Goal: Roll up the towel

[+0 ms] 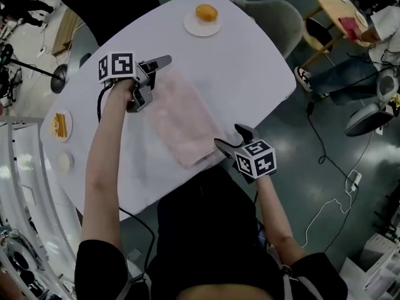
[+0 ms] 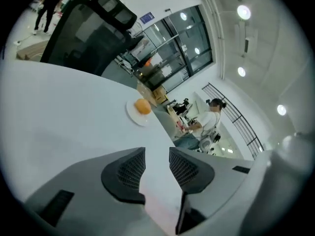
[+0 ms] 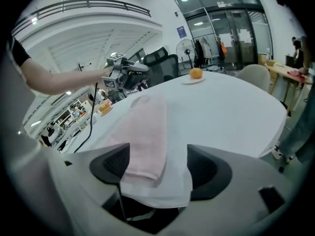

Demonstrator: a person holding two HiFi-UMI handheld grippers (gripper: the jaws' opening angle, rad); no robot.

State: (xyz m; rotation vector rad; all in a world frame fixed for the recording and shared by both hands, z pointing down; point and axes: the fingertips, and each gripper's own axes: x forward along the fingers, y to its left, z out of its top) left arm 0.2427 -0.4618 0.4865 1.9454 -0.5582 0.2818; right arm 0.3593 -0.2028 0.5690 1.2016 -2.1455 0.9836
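towel sits mid-frame in the head view, flat on the white table: a long pink strip running upper left to lower right, lower end at the near table edge. Not rolled. It looks folded lengthwise, and the layered end shows in the right gripper view

left gripper is over the upper-left end. Its jaws stand a narrow gap apart with nothing between them

right gripper is at the lower-right end. Its jaws are wide; the towel end and table edge show in the gap, pads clear of the cloth

Around it:
- plate at top centre carrying an orange lump, well apart from the towel
- second plate with yellow sticks at the left edge, small pale dish just below it
- grey chair upper right, beside the table
- black cable trails by the left wrist

Hard to read:
- orange lump: fruit or bun, can't tell
- the left gripper view shows the towel only as a pink blur at the bottom of the frame
- the person's torso hides the near table edge below the towel
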